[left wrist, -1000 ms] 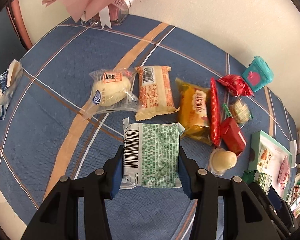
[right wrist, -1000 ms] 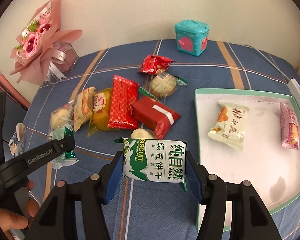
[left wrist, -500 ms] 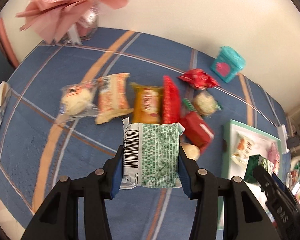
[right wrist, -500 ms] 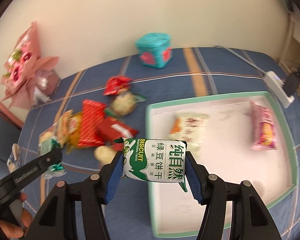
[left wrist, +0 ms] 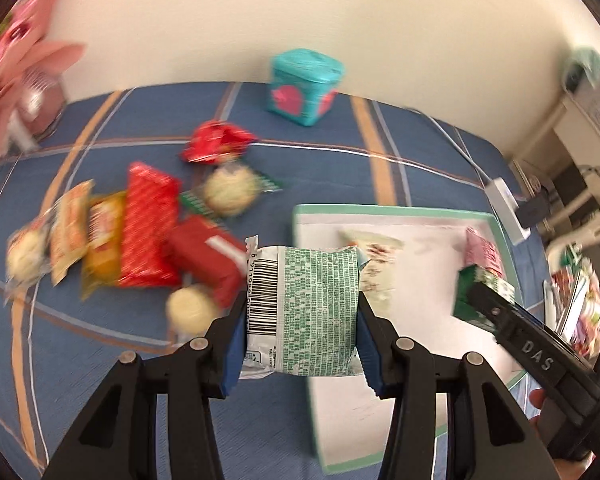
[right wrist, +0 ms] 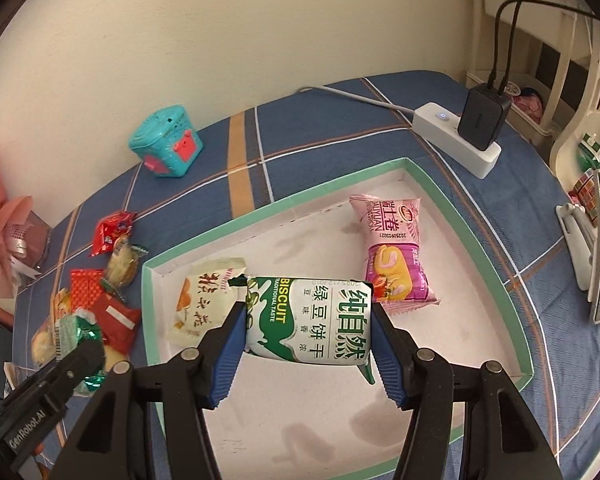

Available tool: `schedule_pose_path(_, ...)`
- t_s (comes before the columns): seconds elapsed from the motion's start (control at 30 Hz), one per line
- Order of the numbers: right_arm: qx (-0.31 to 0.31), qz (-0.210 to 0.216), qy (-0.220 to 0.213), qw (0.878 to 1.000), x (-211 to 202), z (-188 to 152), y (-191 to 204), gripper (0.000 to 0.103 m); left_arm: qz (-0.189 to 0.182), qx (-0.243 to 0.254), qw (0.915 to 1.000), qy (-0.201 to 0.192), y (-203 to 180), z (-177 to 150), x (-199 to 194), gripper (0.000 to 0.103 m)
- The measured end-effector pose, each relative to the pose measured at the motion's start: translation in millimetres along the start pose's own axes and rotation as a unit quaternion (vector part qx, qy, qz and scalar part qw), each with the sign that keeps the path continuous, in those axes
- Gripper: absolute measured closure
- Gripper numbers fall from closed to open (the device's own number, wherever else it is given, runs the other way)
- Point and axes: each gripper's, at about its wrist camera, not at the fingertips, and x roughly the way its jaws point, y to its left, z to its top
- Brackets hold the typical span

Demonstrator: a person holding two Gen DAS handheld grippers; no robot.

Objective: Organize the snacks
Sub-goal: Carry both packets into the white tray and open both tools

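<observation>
My left gripper (left wrist: 300,320) is shut on a green-and-white biscuit pack (left wrist: 304,312), barcode side up, held above the blue cloth at the left edge of the green-rimmed white tray (left wrist: 392,212). My right gripper (right wrist: 308,328) is shut on a second green biscuit pack (right wrist: 312,324), held over the tray's floor (right wrist: 340,400). In the tray lie a cream snack pack (right wrist: 204,300) and a pink snack pack (right wrist: 392,256). Several loose snacks (left wrist: 148,232) lie in a cluster left of the tray.
A teal toy box (right wrist: 166,144) stands by the wall. A white power strip with a black charger (right wrist: 468,128) sits behind the tray. A pink bouquet (left wrist: 16,72) is at the far left. A phone stand (right wrist: 596,248) is on the right.
Both grippers have swung right with their packs. The right gripper now hangs over the tray, and the left gripper has come from the snack cluster to the tray's left edge.
</observation>
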Motion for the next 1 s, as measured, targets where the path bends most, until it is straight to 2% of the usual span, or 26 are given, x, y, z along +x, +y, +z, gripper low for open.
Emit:
schedule_pose_path(0.27, -0.003, 0.001, 0.002, 1.000, 16.0, 7.4, -3.8, 0.041, -0.015, 0.034, 0.9993, 0.008, -38.0, 11.2, 27.1, 0.053)
schedule_pose_path(0.9, -0.002, -0.017, 0.012, 1.000, 47.8, 25.7, -12.4, 0.041, -0.029, 0.036, 0.9986, 0.027, -42.4, 20.8, 74.8, 0.053)
schedule_pose_path(1.0, -0.001, -0.014, 0.019, 1.000, 49.3, 25.1, -12.8, 0.040, -0.027, 0.034, 0.9987, 0.027, -40.4, 20.7, 73.0, 0.048)
